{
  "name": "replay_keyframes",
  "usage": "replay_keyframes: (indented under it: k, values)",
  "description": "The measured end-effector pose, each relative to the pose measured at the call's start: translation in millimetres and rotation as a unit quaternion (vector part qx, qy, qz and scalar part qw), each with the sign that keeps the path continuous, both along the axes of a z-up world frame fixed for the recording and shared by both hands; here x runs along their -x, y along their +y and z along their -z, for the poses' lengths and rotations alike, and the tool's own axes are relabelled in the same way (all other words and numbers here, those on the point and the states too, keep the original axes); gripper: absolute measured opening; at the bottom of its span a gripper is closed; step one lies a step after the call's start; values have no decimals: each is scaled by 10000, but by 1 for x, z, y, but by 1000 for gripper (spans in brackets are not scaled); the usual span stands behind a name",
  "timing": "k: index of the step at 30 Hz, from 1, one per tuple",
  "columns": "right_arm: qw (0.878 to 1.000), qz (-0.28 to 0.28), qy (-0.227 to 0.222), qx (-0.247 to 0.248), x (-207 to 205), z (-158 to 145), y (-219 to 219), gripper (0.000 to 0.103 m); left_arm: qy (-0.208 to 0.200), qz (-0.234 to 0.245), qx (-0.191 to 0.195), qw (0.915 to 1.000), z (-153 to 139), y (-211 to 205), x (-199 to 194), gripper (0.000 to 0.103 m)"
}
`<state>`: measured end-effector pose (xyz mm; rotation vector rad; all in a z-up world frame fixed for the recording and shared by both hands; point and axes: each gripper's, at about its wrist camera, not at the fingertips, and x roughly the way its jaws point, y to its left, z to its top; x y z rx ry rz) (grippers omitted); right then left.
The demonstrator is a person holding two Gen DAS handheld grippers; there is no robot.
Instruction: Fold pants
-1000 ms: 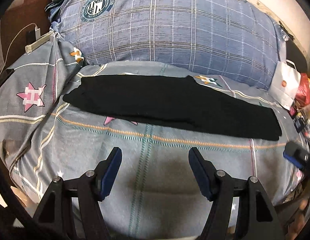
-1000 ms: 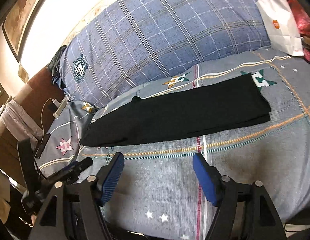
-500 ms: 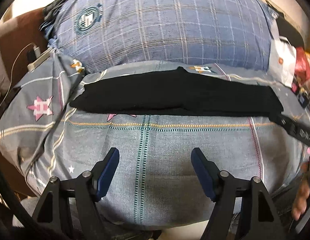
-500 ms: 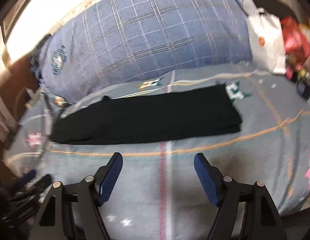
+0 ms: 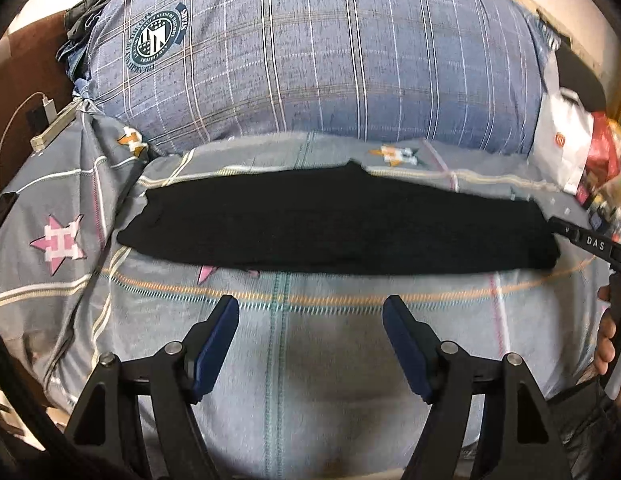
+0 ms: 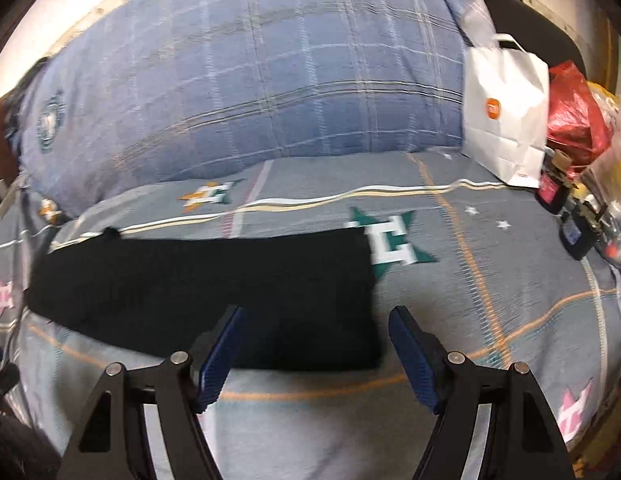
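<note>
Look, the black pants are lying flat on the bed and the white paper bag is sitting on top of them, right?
Not quite. The black pants do lie flat on the bed, but the white paper bag stands apart from them, at the bed's far right by the pillow, as the right wrist view shows.

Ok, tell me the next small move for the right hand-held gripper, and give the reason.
Probably ease the right hand-held gripper forward and down onto the near right end of the black pants and close there. Its jaws are open and empty, that end lies just ahead between its fingers, and the pants lie flat on the bedsheet as one long strip. The left hand-held gripper is open too.
</note>
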<state>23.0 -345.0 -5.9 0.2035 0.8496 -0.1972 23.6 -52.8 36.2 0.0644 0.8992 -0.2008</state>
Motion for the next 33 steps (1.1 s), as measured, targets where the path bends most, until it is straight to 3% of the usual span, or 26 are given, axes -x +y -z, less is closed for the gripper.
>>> replay_keyframes:
  k: [3, 8, 14, 20, 25, 30, 33]
  values:
    - [9974, -38, -196, -690, -3, -11, -25, 77, 92, 113, 295, 9995, -1, -6, -10, 75]
    - [9894, -170, -141, -1433, -16, -19, -42, 77, 151, 390, 587, 9974, 7, -30, -17, 75]
    - [9732, -257, 325, -2261, -27, 8, -67, 77, 274, 844, 676, 9938, 28, -76, -18, 75]
    - [9597, 52, 650, -2733, -29, 32, -89, 77, 64, 1854, 50, 9826, 42, -163, -11, 75]
    - [9539, -82, 600, -2938, -29, 26, -100, 77, -54, 2715, -425, 9615, 56, -240, -15, 75]
    - [9349, 80, 845, -3447, -32, 45, -118, 77, -143, 3386, -851, 9370, 73, -276, -8, 75]
    - [9334, -104, 963, -3455, -48, 46, -121, 77, -279, 3434, -960, 9338, 81, -289, -3, 75]
